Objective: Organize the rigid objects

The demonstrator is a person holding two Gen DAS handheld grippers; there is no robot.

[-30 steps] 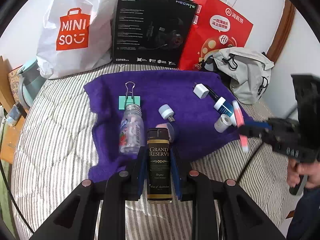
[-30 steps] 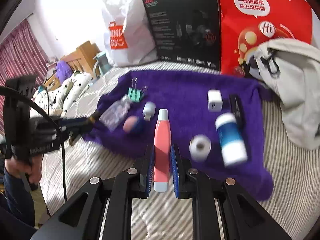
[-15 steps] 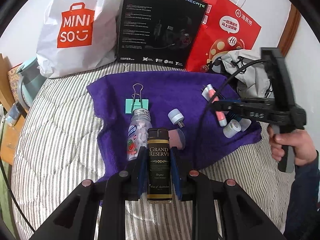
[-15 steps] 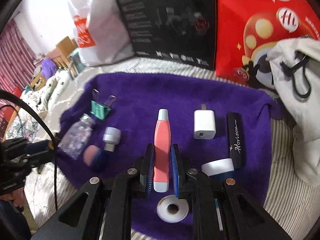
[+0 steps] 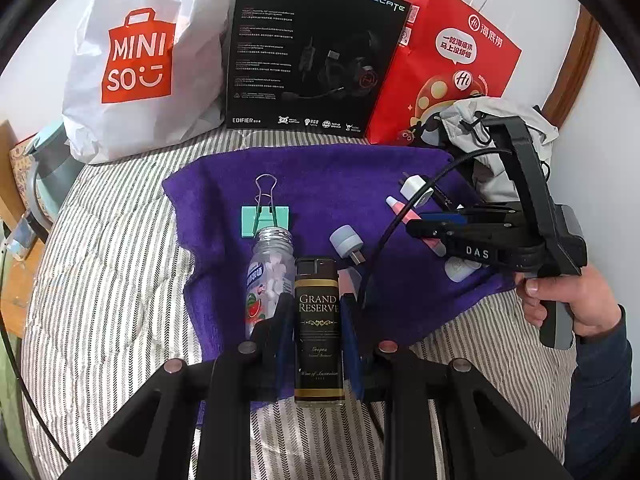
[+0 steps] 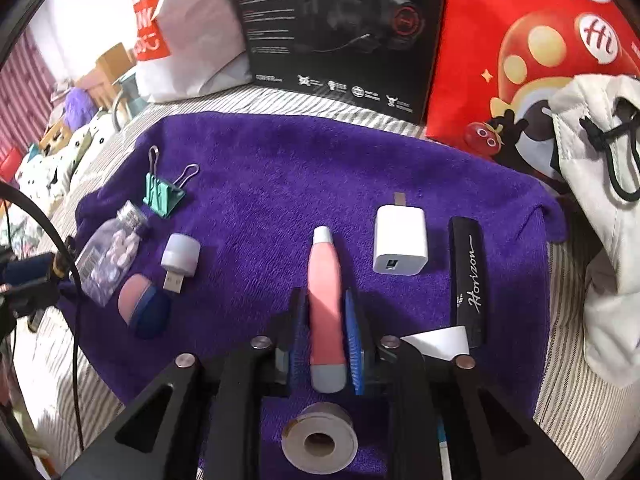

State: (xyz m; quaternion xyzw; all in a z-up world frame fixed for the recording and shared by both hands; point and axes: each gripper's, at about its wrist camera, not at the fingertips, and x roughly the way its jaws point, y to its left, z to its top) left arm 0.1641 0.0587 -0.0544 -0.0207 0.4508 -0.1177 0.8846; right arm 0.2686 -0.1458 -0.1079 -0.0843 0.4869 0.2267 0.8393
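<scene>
A purple towel (image 5: 340,176) (image 6: 260,160) lies on the striped bed. My left gripper (image 5: 318,306) is shut on a black "Grand Reserve" lighter (image 5: 319,320), held over the towel's near edge beside a clear candy bottle (image 5: 266,276). My right gripper (image 6: 325,304) is shut on a pink tube (image 6: 325,304) and hangs low over the towel's right part; in the left wrist view that right gripper (image 5: 424,232) carries the pink tube (image 5: 400,210) with a hand behind it. Nearby lie a white charger (image 6: 400,240), a black Horizon tube (image 6: 468,272) and a tape roll (image 6: 320,440).
A green binder clip (image 5: 265,220), a USB plug light (image 6: 180,256) and a pink-and-blue sponge (image 6: 144,310) lie on the towel's left. A white Miniso bag (image 5: 140,60), a black headset box (image 5: 312,52), a red paper bag (image 5: 448,72) and a grey pouch (image 5: 496,148) line the back and right.
My right gripper has carried the pink tube forward from the bed's edge to low over the towel. My left gripper has held the lighter almost still, edging slightly forward.
</scene>
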